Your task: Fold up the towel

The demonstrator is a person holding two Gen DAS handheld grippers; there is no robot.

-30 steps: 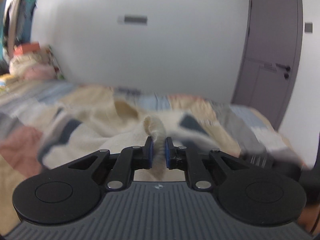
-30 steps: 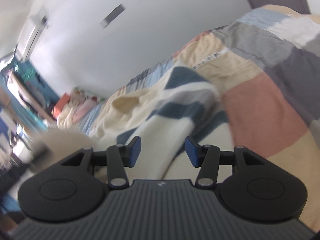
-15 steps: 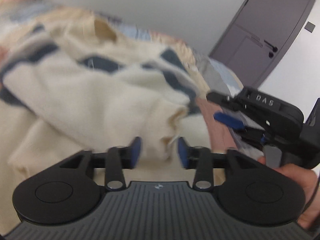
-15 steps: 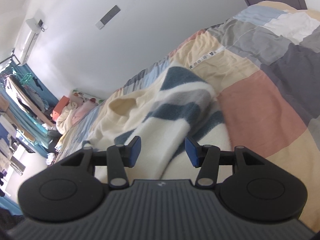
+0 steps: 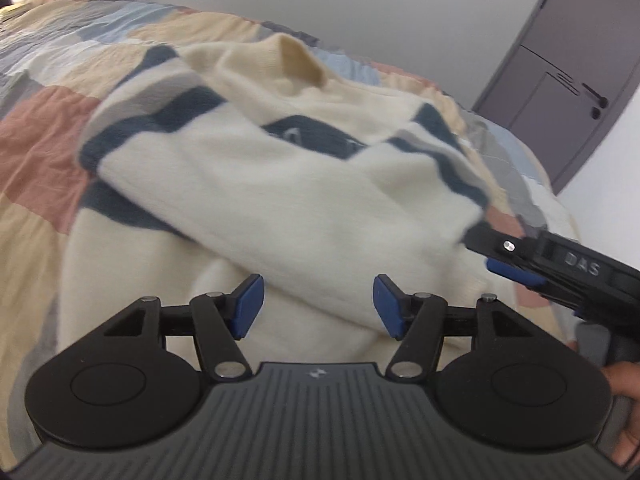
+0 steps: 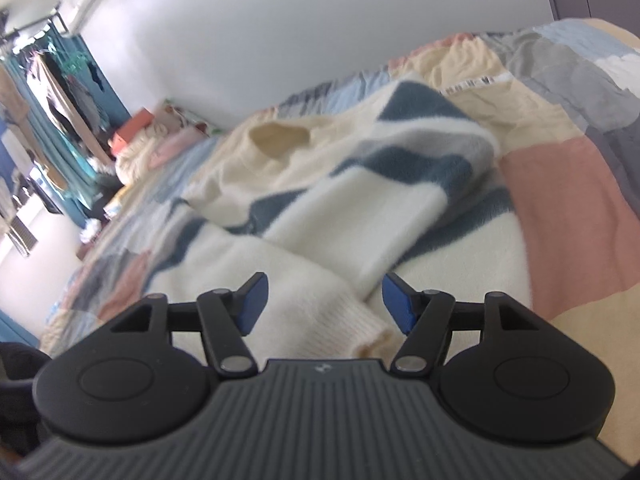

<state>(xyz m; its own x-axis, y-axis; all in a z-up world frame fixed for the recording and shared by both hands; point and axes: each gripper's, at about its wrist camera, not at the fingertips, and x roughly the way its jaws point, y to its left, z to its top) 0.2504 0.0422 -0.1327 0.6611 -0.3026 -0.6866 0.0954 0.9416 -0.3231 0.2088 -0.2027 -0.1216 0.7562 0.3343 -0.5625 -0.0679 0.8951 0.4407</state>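
A cream knitted garment with dark blue and grey stripes (image 5: 288, 184) lies rumpled on the patchwork bed, its sleeves folded across its body. My left gripper (image 5: 318, 306) hovers just above its near edge, open, nothing between the blue pads. The right gripper shows in the left wrist view at the garment's right edge (image 5: 516, 268). In the right wrist view the same garment (image 6: 340, 208) fills the middle, and a ribbed cuff (image 6: 360, 328) lies just under my right gripper (image 6: 324, 302), which is open and holds nothing.
The patchwork quilt (image 5: 36, 148) covers the bed on all sides. A grey door (image 5: 560, 80) stands at the far right. Pillows and an orange box (image 6: 132, 132) sit at the bed's far end, with hanging clothes (image 6: 60, 92) beyond. A hand (image 5: 624, 408) grips the right tool.
My left gripper let go of the cream fabric it pinched a second ago and now stands open. The sleeve now lies across the garment. The right gripper stayed open and tilted lower.
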